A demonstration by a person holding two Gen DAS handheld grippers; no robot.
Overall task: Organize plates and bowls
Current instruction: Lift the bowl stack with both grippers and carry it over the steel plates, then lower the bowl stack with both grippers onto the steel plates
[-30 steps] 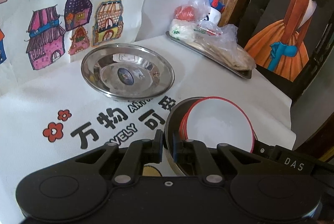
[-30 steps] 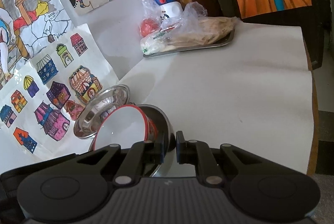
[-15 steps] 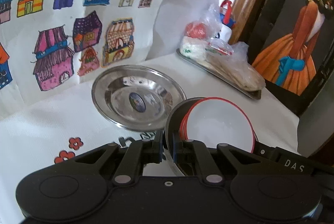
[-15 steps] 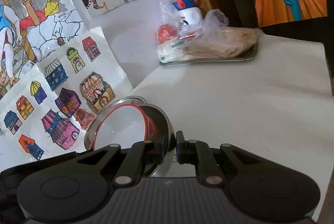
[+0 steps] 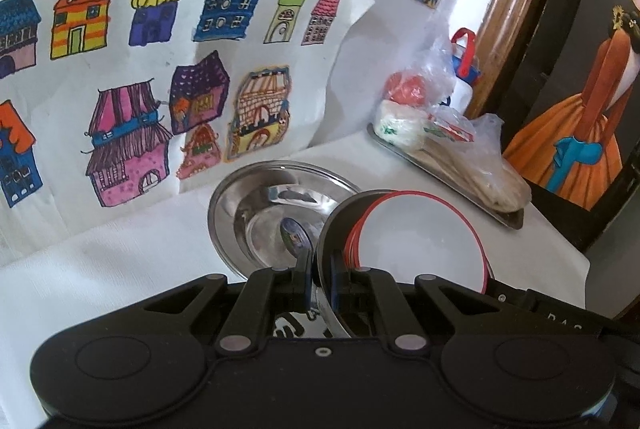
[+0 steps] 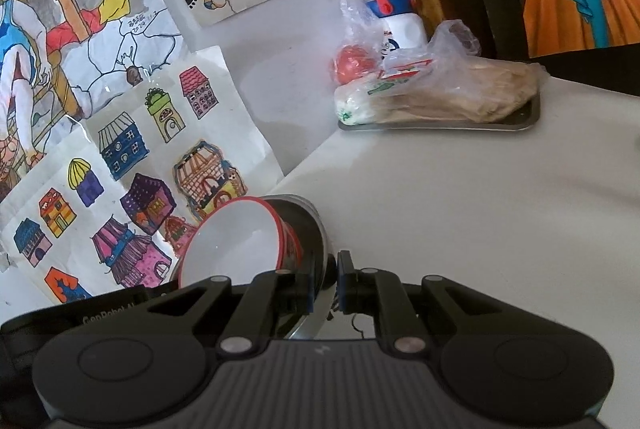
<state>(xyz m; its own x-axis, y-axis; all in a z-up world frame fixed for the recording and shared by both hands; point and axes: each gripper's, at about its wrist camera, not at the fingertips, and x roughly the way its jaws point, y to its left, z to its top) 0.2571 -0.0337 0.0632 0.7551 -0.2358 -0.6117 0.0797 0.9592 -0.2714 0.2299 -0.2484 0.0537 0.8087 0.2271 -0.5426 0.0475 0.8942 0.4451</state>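
1. Leaning against the wall at the far left, a sheet of coloured house drawings [image 5: 160, 77] stands on the white-covered desk [image 5: 100, 269], its lower edge on the cloth
2. Just in front of that sheet a shallow steel plate [image 5: 256, 213] lies flat on the desk, with a small sticker near its middle
3. Next along, the left tongs [image 5: 321, 279] are pressed together on the near rim of a steel bowl [image 5: 334, 225], which is tilted up on edge above the cloth and overlaps the right side of the steel plate as seen from the left wrist camera
4. Nested inside that steel bowl sits a white bowl with a red rim [image 5: 420, 241], its opening turned towards the left camera
5. From the other side the right tongs [image 6: 325, 283] pinch the opposite rim of the same steel bowl, so both pairs carry it between them; the body of the left tool shows at the lower left of the right camera's view
6. Farther right, at the back of the desk, a flat metal tray [image 6: 528, 117] holds food in clear plastic bags [image 6: 460, 93], with something red and round in a bag at its left end
7. Behind the tray stands a white bottle with a blue and red lid [image 6: 396, 13], close to a wooden frame
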